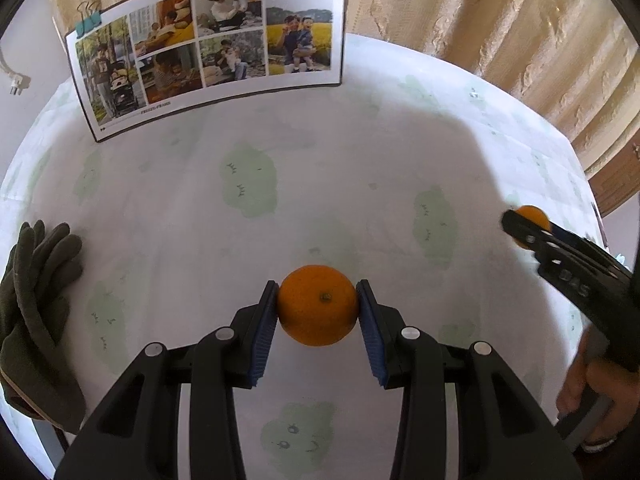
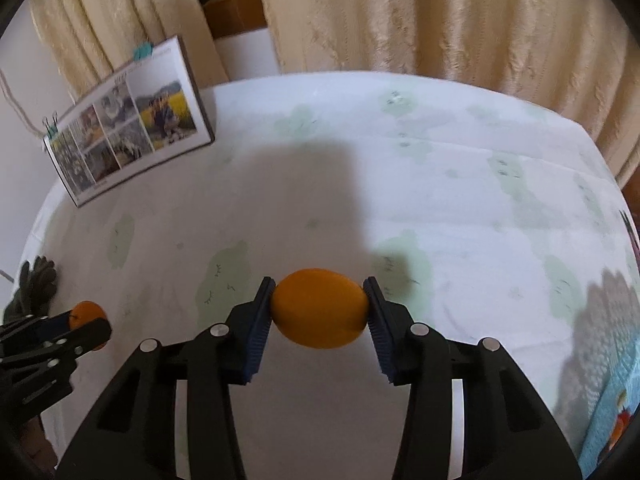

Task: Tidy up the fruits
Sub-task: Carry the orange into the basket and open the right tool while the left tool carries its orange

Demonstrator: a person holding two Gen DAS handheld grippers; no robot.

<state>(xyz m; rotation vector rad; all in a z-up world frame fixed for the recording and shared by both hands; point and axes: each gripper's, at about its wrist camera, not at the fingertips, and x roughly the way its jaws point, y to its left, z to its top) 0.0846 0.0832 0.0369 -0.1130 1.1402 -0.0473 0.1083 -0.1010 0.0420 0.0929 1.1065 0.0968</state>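
My left tongs (image 1: pixel 318 306) are clenched on an orange (image 1: pixel 318 305) at the lower center of the frame, above the bench (image 1: pixel 320 184). My right tongs (image 2: pixel 319 307) grasp a second orange (image 2: pixel 319 309) the same way, and a photo board (image 1: pixel 208 46) stands at the upper left.

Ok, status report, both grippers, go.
Left gripper shut on an orange. Right gripper shut on a second orange. Both held above the tablecloth. Glove at left edge, photo board at back.
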